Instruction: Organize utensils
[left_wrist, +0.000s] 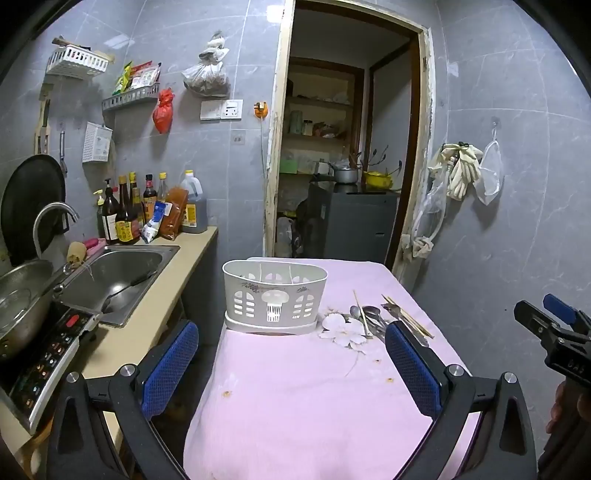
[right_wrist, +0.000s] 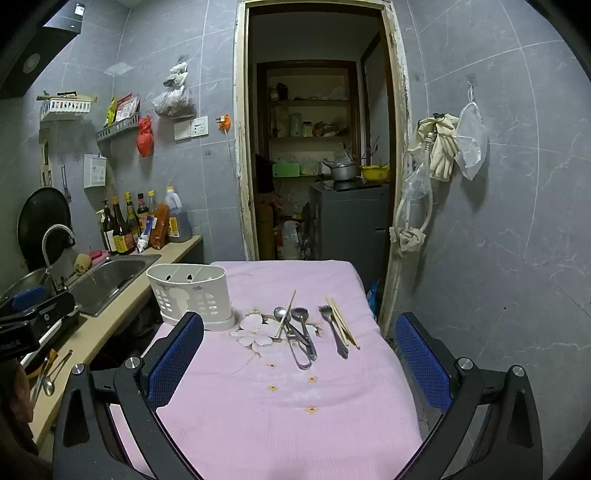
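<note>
Two grippers, both spread wide, nothing between the jaws: left gripper (left_wrist: 291, 354) and right gripper (right_wrist: 299, 350) hover over the near part of a pink cloth (right_wrist: 280, 413). White caddy (right_wrist: 192, 295) stands at the cloth's far left, empty as far as visible. Spoons (right_wrist: 297, 332), fork (right_wrist: 334, 332) and chopsticks (right_wrist: 343, 321) lie loose to its right, nothing in the way. Sink (left_wrist: 118, 273) and bottles (left_wrist: 125, 214) on the counter left; doorway (right_wrist: 317, 147) behind.

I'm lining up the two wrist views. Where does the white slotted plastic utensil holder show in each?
Left wrist: white slotted plastic utensil holder sits centre, on the pink cloth.
Right wrist: holder sits left of centre, at the cloth's left edge.
Shared landmark: the doorway behind.
</note>
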